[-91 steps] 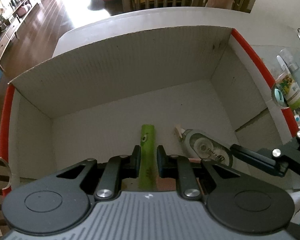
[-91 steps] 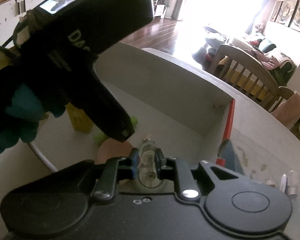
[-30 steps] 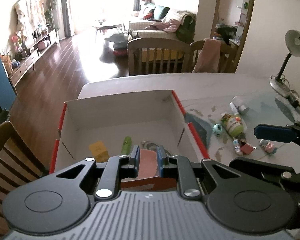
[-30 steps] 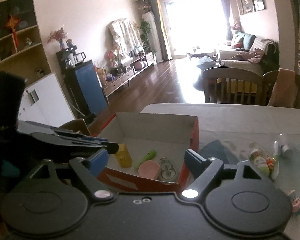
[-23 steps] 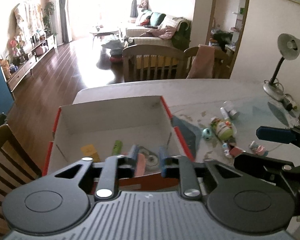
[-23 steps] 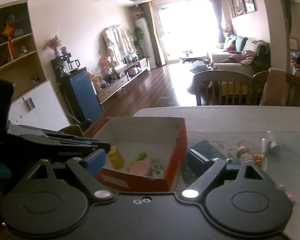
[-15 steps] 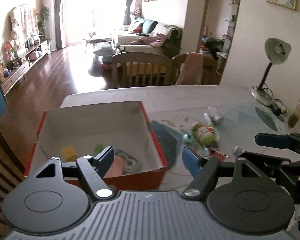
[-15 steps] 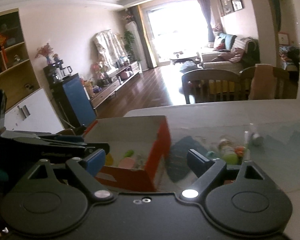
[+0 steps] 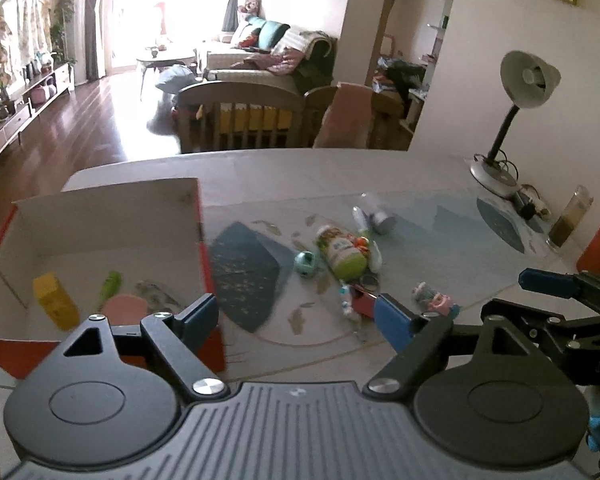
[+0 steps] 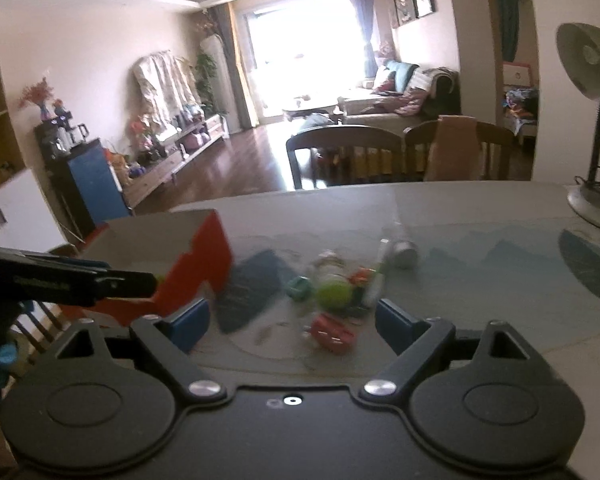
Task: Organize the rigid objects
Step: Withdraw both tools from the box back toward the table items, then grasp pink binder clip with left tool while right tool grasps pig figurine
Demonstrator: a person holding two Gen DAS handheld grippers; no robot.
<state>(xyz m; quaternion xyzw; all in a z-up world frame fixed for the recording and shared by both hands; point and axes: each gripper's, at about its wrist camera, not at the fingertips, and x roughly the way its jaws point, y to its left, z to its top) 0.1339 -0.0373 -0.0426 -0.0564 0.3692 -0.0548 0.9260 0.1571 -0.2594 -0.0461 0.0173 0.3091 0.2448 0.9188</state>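
Count, left wrist view. Boxes: 1, red cardboard box (image 9: 199, 216), at 9 o'clock. Inside it, 4 items: 1 yellow block (image 9: 55, 300), 1 green stick (image 9: 109, 286), 1 pink disc (image 9: 124, 307), 1 tape roll (image 9: 156, 294) (partly hidden).

Loose on table (image 9: 420, 248), approx 12–1 o'clock: 1 green-lidded bottle (image 9: 342, 252), 1 teal ball (image 9: 306, 262), 1 silver can (image 9: 376, 212), 1 white tube (image 9: 366, 236), 1 red block (image 9: 362, 304), 1 small pink figure (image 9: 430, 294). Smaller bits among them too blurred to count.

Lamps: 1 (image 9: 516, 120). Chairs: 2 (image 9: 240, 116). Grippers: 2.
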